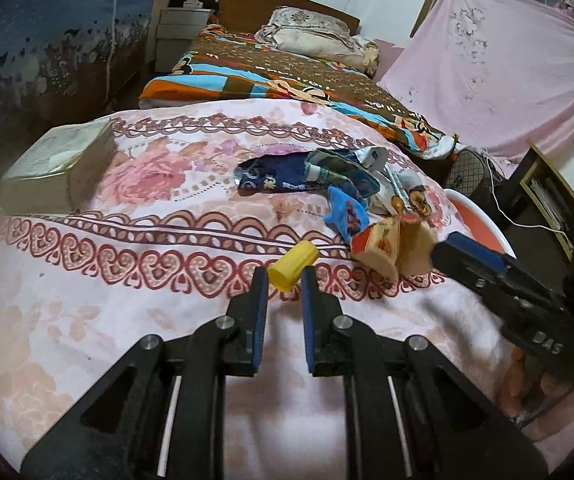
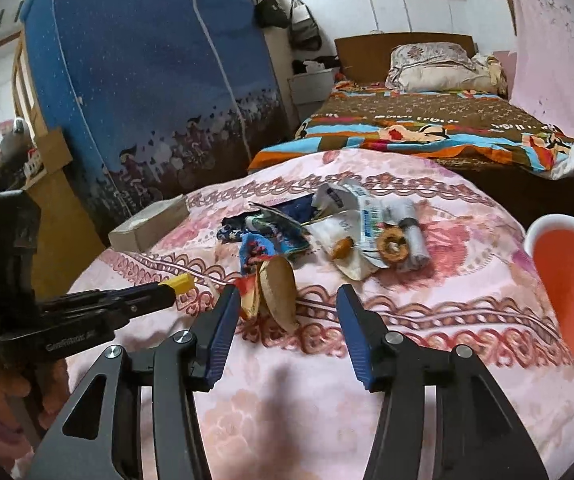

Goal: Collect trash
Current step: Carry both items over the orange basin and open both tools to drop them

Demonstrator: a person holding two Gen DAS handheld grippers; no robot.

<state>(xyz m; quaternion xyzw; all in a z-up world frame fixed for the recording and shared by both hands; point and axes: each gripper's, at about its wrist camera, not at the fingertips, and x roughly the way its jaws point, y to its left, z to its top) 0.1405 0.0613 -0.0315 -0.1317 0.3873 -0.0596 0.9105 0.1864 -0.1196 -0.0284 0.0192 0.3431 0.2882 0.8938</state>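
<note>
Left wrist view: our left gripper (image 1: 284, 276) pinches the yellow cap (image 1: 293, 265); our right gripper (image 2: 285, 300) gapes wide, empty, around the crumpled carton (image 2: 273, 290).

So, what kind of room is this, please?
Most likely a bedroom in a home: a bed with a wooden headboard, a pillow and a patterned blanket, plus handbags hanging by the wall.

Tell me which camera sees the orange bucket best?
The right wrist view. There the orange bucket shows its white rim and deep orange inside, beside the pink flowery cloth. The left wrist view shows only a slice of it, partly hidden behind the right tool.
</note>
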